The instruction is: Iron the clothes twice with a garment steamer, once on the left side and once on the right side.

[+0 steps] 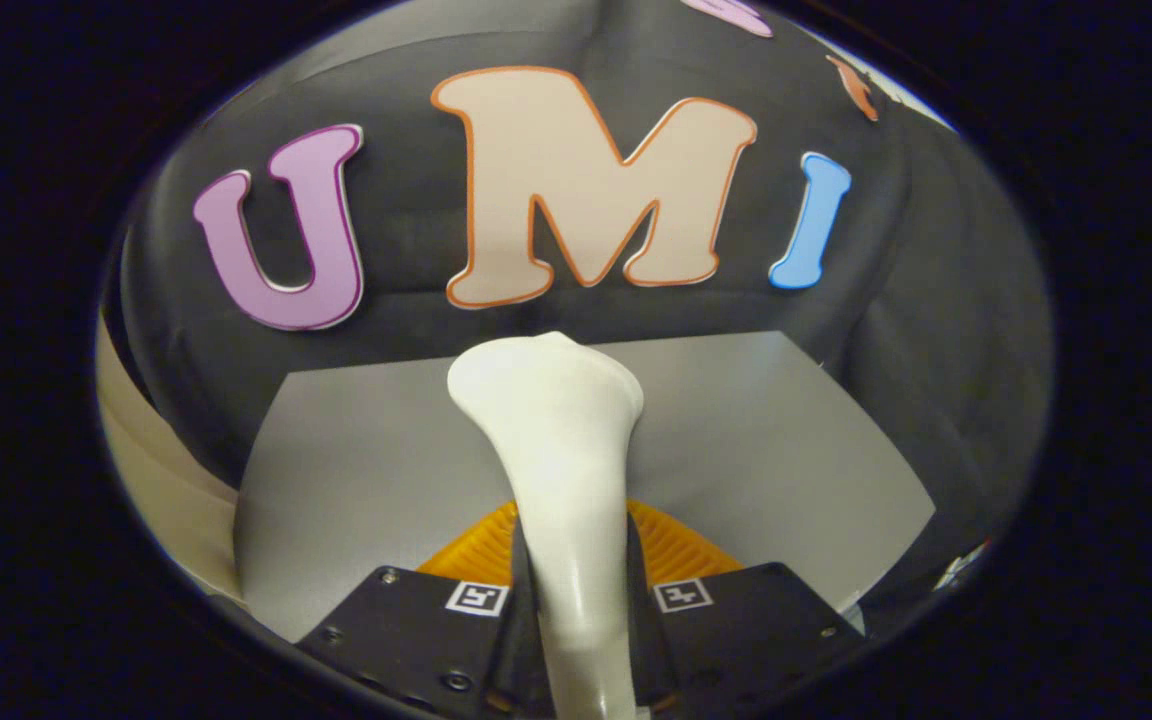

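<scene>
A white garment steamer [561, 440] stands between my fingers, its slim handle running back toward me and its wide flared head pointing forward. My gripper [576, 555] is shut on the steamer's handle, with a ribbed pad pressing on either side. Beneath and beyond the steamer head spreads a smooth, flat grey surface [766, 450]; whether it is cloth or a tabletop I cannot tell. The steamer head hangs above this surface, short of its far edge.
The booth's black cloth wall [936, 330] rises right behind the grey surface and wraps round both sides. A pale beige strip [151, 470] runs along the outside of the black cloth to the left of the grey surface.
</scene>
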